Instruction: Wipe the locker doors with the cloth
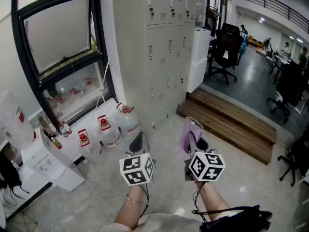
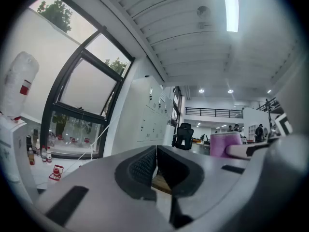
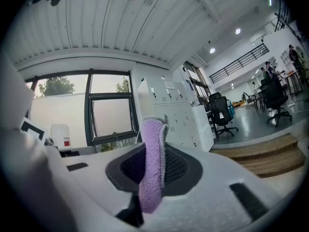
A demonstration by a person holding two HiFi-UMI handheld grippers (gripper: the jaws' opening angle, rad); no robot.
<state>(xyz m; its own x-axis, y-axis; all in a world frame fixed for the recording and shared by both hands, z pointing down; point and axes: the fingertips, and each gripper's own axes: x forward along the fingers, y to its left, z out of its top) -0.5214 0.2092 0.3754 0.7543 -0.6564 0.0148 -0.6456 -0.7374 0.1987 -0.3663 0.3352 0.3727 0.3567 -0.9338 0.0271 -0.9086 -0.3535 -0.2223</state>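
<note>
Head view, and the tall grey lockers (image 1: 159, 47) stand at the far side, well apart from both grippers. Water bottles (image 1: 126, 121) sit on the floor just left of them. Left gripper (image 1: 139, 141) is held low, its jaws pressed together with nothing between. Right gripper (image 1: 195, 140), beside it, is clamped on the purple cloth (image 1: 189, 132), which sticks up from the jaws, not touching the doors.
</note>
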